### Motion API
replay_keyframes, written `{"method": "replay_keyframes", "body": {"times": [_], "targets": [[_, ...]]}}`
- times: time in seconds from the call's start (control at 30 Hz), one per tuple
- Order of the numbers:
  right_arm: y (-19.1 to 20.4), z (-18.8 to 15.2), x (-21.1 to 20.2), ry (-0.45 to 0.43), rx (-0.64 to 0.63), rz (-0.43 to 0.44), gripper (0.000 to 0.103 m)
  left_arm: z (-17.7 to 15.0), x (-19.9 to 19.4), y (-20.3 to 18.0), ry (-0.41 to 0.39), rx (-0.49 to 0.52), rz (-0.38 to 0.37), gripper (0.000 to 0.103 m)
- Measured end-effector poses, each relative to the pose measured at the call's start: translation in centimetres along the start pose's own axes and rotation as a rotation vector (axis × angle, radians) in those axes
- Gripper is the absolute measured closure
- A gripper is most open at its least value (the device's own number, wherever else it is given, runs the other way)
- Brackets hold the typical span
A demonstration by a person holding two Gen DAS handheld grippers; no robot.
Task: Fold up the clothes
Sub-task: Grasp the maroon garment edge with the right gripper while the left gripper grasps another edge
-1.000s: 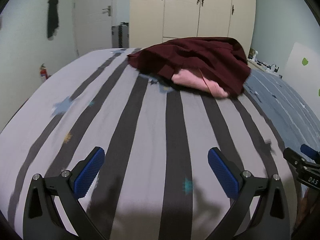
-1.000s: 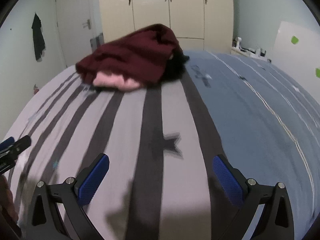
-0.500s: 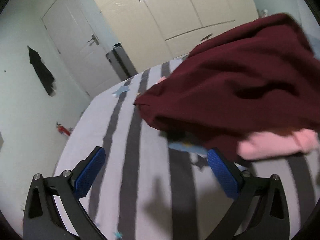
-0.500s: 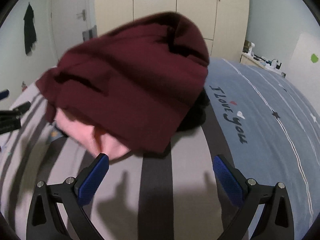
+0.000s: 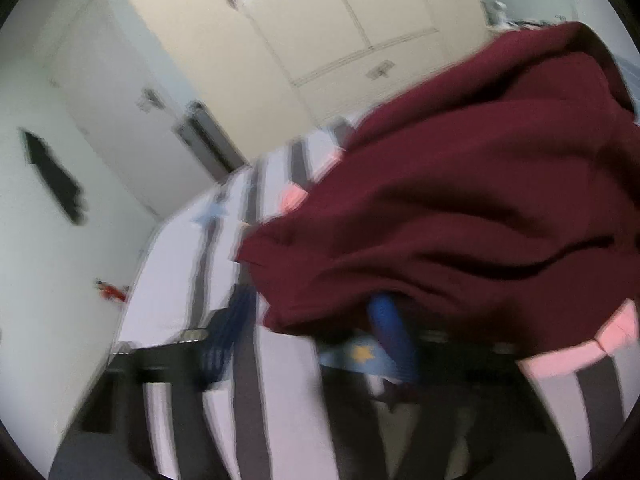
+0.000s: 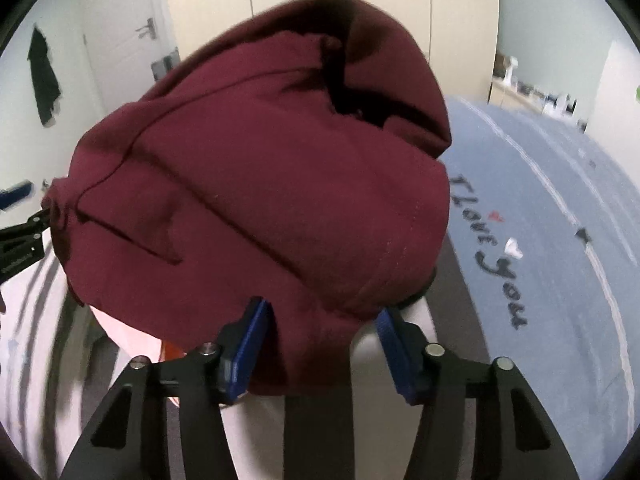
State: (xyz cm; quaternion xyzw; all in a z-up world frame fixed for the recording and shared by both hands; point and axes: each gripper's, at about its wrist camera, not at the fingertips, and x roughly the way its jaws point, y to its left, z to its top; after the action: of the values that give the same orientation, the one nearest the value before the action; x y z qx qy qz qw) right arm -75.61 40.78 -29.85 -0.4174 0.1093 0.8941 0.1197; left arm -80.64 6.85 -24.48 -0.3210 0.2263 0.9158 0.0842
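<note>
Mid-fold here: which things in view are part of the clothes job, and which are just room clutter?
Job:
maroon garment, heaped on the bed
pink garment under it
right hand-held gripper, fingers either side of the maroon hem
left hand-held gripper, at the maroon edge, blurred

Lying about:
bed, only the work surface
wardrobe
door
dark cloth on wall

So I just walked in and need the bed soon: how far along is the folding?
Nothing looks folded: the maroon garment sits bunched on the striped bedspread over a pink garment. In hand: the right gripper has its jaws either side of the maroon hem, not closed, and the blurred left gripper is at its other edge. Spreading and folding remain.
</note>
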Motion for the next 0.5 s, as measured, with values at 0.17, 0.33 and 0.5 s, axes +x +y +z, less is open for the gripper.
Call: {"method": "replay_keyframes", "body": {"times": [0.17,0.33,0.5], "targets": [[-0.4,-0.3,-0.8,0.008,-0.005,0.035,0.098,-0.5,-2.2,0.4,0.012,-0.029,-0.125,0.096],[-1.3,-1.4,-3.0,-0.021,-0.013,0.089,0.099,-0.9,-4.4,0.8,0.024,-0.059,-0.25,0.098],[-2.8,-3.4,-7.7,-0.057,0.021,0.144,0.099,-3.8,-10.1,0.9,0.014,-0.073,-0.378,0.098]]}}
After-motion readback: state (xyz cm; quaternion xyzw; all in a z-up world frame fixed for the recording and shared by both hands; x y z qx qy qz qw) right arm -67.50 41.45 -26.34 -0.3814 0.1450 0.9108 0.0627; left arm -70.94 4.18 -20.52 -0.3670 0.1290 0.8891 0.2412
